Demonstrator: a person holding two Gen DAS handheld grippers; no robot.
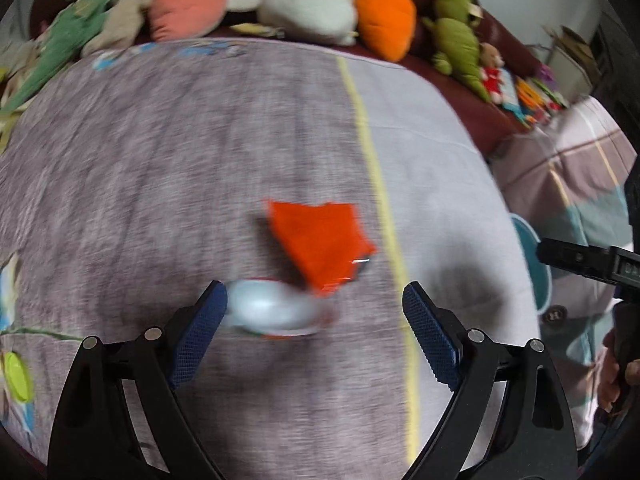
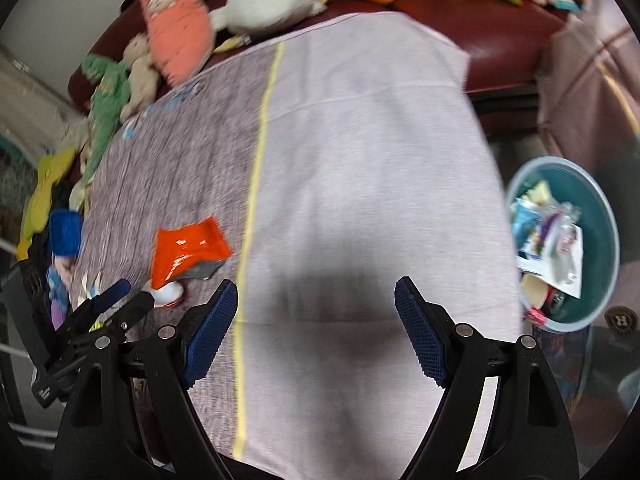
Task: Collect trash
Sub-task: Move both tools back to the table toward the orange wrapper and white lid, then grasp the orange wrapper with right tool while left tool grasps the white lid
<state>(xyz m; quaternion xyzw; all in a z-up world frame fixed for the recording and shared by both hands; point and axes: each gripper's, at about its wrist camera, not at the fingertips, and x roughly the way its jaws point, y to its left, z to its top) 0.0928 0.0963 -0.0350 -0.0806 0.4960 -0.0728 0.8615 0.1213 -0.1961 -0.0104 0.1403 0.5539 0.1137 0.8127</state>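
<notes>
An orange snack wrapper (image 1: 320, 240) lies on the grey-purple cloth, with a small white cup with a red rim (image 1: 272, 312) just in front of it. My left gripper (image 1: 316, 312) is open and empty, its jaws wide, the cup just ahead between them near the left finger. In the right wrist view the wrapper (image 2: 186, 250) and the cup (image 2: 166, 294) lie at the left, with the left gripper (image 2: 120, 300) beside them. My right gripper (image 2: 316, 312) is open and empty over the pale cloth.
A teal trash bin (image 2: 600, 240) holding several wrappers and a paper cup stands on the floor off the cloth's right edge; its rim shows in the left wrist view (image 1: 536, 264). Plush toys (image 1: 384, 16) line the dark red sofa back (image 1: 472, 112).
</notes>
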